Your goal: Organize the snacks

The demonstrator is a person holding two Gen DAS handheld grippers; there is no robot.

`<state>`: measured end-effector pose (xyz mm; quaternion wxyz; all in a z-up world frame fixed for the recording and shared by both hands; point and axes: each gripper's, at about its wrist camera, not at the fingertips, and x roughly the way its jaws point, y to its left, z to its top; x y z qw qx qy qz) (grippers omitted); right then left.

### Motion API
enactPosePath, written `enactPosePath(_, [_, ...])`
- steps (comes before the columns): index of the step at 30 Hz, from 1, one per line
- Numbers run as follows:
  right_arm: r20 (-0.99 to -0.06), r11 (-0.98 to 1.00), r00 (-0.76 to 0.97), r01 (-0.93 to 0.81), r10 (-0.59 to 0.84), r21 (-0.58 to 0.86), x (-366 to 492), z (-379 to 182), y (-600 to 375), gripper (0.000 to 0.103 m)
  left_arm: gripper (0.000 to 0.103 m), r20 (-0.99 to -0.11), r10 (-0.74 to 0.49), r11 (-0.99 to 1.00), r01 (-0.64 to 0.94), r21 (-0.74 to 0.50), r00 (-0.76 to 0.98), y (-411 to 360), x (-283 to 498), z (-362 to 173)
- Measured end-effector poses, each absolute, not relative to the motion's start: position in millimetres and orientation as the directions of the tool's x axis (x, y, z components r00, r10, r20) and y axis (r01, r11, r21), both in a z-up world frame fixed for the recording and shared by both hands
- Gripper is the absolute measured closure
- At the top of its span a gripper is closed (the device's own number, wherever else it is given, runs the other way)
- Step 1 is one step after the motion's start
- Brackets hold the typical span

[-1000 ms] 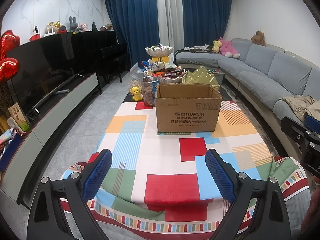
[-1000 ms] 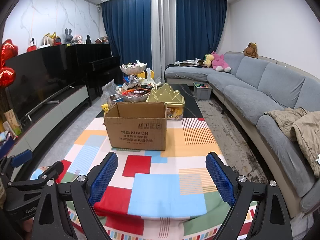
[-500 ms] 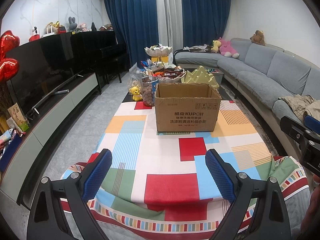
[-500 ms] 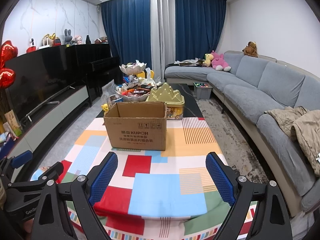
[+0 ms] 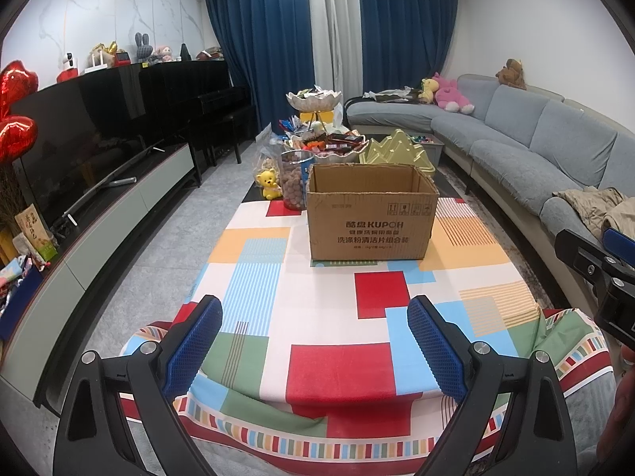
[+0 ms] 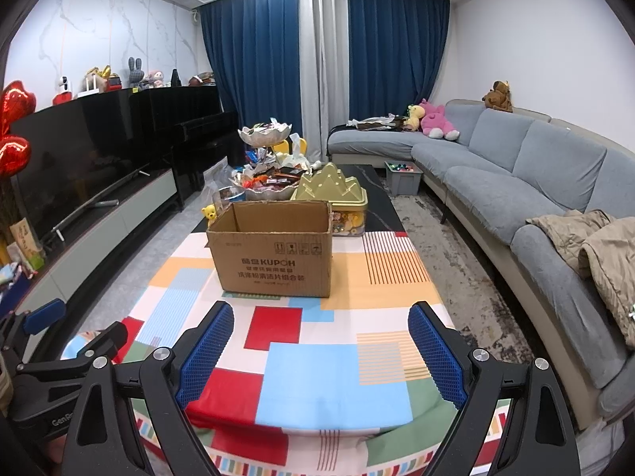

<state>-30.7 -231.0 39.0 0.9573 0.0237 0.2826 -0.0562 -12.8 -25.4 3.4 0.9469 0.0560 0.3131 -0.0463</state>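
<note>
Living room, low table under a patchwork cloth [image 5: 329, 309] of coloured blocks. Far left: TV [image 5: 79, 139] on a long console, red balloons [image 5: 16, 115] beside it. Left gripper [image 5: 313, 317] hangs over the near edge of the cloth, jaws wide, nothing between the blue pads. Centre of table: open cardboard box [image 5: 371, 214], flaps up, standing on the cloth; inside cannot be seen. Just behind the box: jar [image 5: 293, 178] of brown snacks, yellow bear [image 5: 268, 184], heaped snack bowl [image 5: 329, 148], gold tin [image 6: 329, 188]. Right gripper [image 6: 321, 321] sits right of the left one, also over the near cloth, jaws wide and empty. Far right: grey sofa [image 6: 516, 174] with plush toys [image 6: 432, 119] and a tan coat [image 6: 595, 246].
</note>
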Motion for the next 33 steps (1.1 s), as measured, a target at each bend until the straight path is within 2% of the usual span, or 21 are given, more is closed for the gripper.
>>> enactPosePath(33, [-0.547, 0.992, 0.832, 0.123, -0.093, 0.019, -29.5, 38.5, -232.3, 0.012, 0.001, -0.613, -0.07, 0.988, 0.14, 0.066, 0.787, -24.2, -11.6, 1.4])
